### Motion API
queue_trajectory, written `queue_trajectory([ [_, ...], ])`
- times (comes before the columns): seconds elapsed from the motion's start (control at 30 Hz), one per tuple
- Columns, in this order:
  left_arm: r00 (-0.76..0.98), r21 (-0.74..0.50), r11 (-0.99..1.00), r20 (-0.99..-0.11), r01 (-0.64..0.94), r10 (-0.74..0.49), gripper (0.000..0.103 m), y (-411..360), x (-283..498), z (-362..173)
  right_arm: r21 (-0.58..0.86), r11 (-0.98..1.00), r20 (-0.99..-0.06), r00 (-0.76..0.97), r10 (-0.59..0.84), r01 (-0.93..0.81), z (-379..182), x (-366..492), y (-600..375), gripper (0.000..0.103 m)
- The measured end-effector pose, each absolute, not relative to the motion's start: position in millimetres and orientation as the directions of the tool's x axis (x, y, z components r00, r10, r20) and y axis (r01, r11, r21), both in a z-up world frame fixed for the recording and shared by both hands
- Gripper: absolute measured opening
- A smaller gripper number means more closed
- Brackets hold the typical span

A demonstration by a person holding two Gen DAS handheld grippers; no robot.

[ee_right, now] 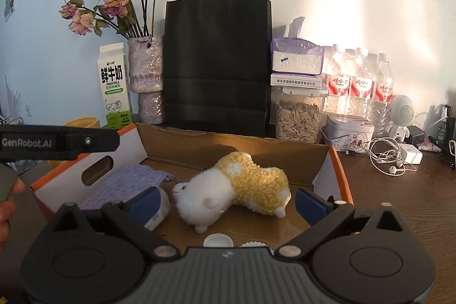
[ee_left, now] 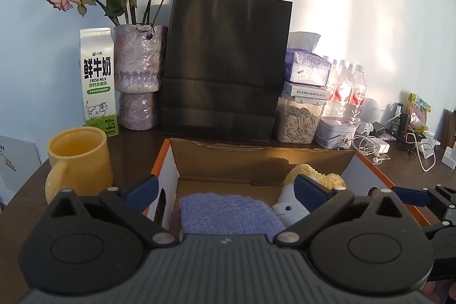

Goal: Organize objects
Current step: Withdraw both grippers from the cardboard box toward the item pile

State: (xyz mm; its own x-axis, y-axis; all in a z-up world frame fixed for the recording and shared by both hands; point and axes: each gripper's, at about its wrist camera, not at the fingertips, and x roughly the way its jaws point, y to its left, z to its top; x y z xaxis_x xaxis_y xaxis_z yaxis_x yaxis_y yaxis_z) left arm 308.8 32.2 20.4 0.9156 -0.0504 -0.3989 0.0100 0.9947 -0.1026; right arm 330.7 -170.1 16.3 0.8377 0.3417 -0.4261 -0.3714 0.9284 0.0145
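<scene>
Two tools, both over the open cardboard box [ee_right: 228,141], both with jaws spread wide and nothing between the pads.

Left tool [ee_left: 226,191]: blue pads apart, held above the near edge of the box. Under it lies the folded purple knit cloth [ee_left: 228,211], flat on the box floor. At 3 o'clock from the cloth, the head of the plush sheep [ee_left: 287,211] shows, partly hidden behind my right-hand pad.

Right tool [ee_right: 228,202]: pads wide on either side of the plush sheep [ee_right: 236,187], not touching it. The sheep lies on its side on the box floor, white head toward 9 o'clock, yellow body toward 3 o'clock. The purple cloth [ee_right: 125,184] lies at 9 o'clock from it. Two white bottle caps [ee_right: 218,240] sit on the floor at 6 o'clock from the sheep. A white container [ee_right: 159,211] lies behind my left-hand pad (what it is I cannot tell).

Beyond the box, on the dark tabletop [ee_right: 399,204]: black paper bag [ee_left: 226,64] at 12 o'clock, upright against the wall. Milk carton [ee_left: 98,81] and vase of dried roses [ee_left: 139,79] at 10 o'clock. Yellow mug [ee_left: 79,158] at 9 o'clock, just beside the box. Jar of seeds [ee_right: 297,118] and water bottles [ee_right: 362,87] at 2 o'clock.
</scene>
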Motion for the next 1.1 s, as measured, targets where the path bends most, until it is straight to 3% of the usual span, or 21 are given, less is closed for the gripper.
queue_trajectory([
  [0.6,0.918,-0.109,0.994,-0.39,0.026,-0.067,0.103,30,299,27,0.004,0.926,-0.399,0.848,0.348,-0.378,25,319,-172,0.103],
  [1.1,0.932,-0.105,0.993,-0.353,0.052,-0.086,0.103,22,235,46,0.008,0.911,-0.379,0.842,0.383,-0.411,44,273,-182,0.103],
])
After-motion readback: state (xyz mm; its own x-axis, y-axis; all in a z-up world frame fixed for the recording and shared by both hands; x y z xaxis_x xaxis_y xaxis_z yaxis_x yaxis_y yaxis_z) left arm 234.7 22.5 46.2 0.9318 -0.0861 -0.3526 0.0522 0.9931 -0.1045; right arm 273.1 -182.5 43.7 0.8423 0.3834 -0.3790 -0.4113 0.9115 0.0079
